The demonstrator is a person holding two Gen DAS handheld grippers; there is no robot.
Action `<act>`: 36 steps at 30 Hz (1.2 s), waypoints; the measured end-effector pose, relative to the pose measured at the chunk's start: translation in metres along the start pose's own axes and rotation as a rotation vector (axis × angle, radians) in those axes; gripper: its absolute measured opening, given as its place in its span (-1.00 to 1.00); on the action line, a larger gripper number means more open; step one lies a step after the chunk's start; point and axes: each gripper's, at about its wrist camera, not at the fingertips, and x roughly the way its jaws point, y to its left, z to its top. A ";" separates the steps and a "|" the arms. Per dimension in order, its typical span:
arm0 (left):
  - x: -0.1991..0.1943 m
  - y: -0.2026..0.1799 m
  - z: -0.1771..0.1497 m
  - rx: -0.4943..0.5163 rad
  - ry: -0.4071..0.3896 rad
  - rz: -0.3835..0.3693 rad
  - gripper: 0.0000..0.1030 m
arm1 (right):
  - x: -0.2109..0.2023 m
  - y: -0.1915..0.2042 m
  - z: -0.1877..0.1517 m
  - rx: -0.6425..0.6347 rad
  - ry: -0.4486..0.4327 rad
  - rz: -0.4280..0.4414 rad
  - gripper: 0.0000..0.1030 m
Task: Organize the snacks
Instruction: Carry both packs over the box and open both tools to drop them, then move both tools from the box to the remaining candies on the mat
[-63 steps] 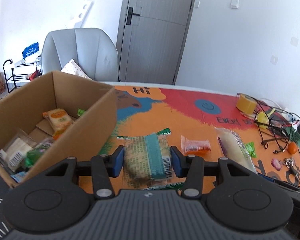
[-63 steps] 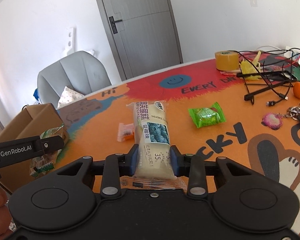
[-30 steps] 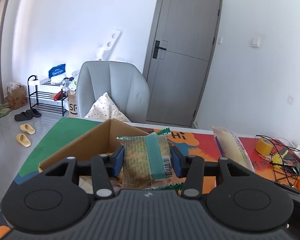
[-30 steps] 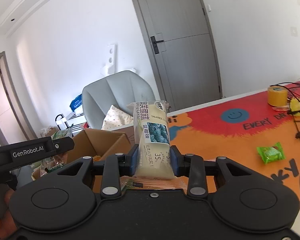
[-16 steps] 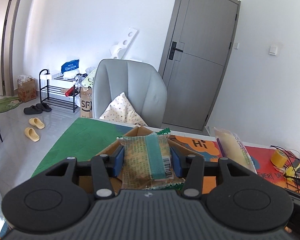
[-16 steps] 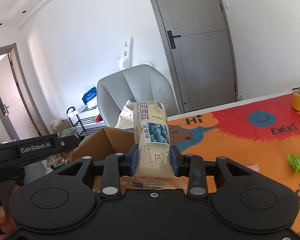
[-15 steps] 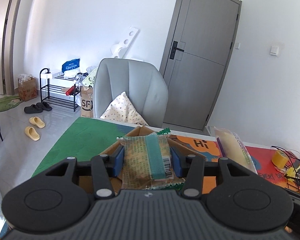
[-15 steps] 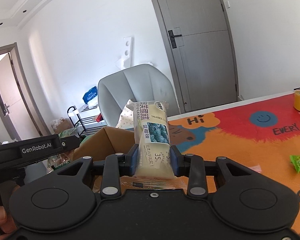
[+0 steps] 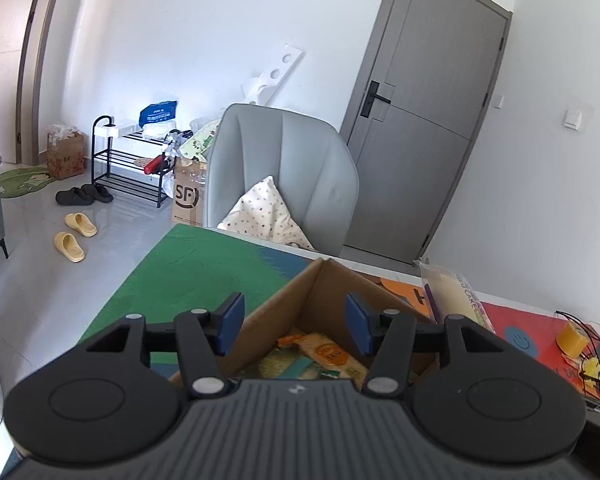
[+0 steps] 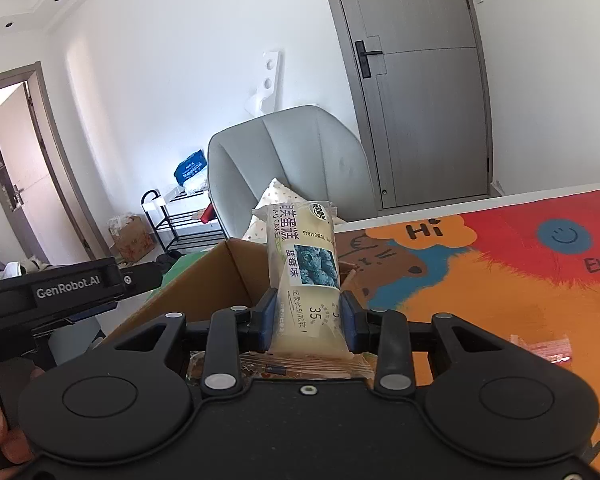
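My left gripper (image 9: 294,326) hangs over the open cardboard box (image 9: 332,284); its jaws are opening and nothing is between the blue pads. Below them, inside the box, lie several snack packets, among them a green-striped packet (image 9: 288,364) and an orange-printed one (image 9: 328,354). My right gripper (image 10: 309,322) is shut on a pale blueberry cake packet (image 10: 306,276), held upright just above the near side of the box (image 10: 204,280). The same cake packet (image 9: 456,298) shows at the right edge of the box in the left wrist view.
The box stands on a table with a colourful mat (image 10: 500,264). A small pink-orange packet (image 10: 540,346) lies on the mat at the right. A tape roll (image 9: 571,338) and cables sit farther right. A grey chair (image 9: 280,176) with a cushion stands behind the table. A hand holds the left gripper's handle (image 10: 16,436).
The left jaws have spread and the green-striped packet has dropped out of them into the box. Both grippers have swung left toward the box; the right one still grips the cake packet.
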 end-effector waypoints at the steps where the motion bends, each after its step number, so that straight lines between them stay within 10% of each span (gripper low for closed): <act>1: 0.000 0.003 0.001 -0.006 -0.003 0.004 0.10 | 0.001 0.002 0.000 -0.001 0.002 0.002 -0.35; 8: -0.008 0.017 0.006 -0.034 -0.026 0.023 0.21 | 0.004 0.019 0.003 -0.004 0.001 0.031 -0.32; 12: -0.012 0.019 0.006 -0.032 -0.024 0.028 0.30 | -0.001 0.028 0.003 -0.023 -0.003 0.126 0.25; 36: -0.045 -0.038 -0.026 0.057 -0.008 -0.010 0.77 | -0.071 -0.053 -0.017 0.069 -0.026 -0.101 0.36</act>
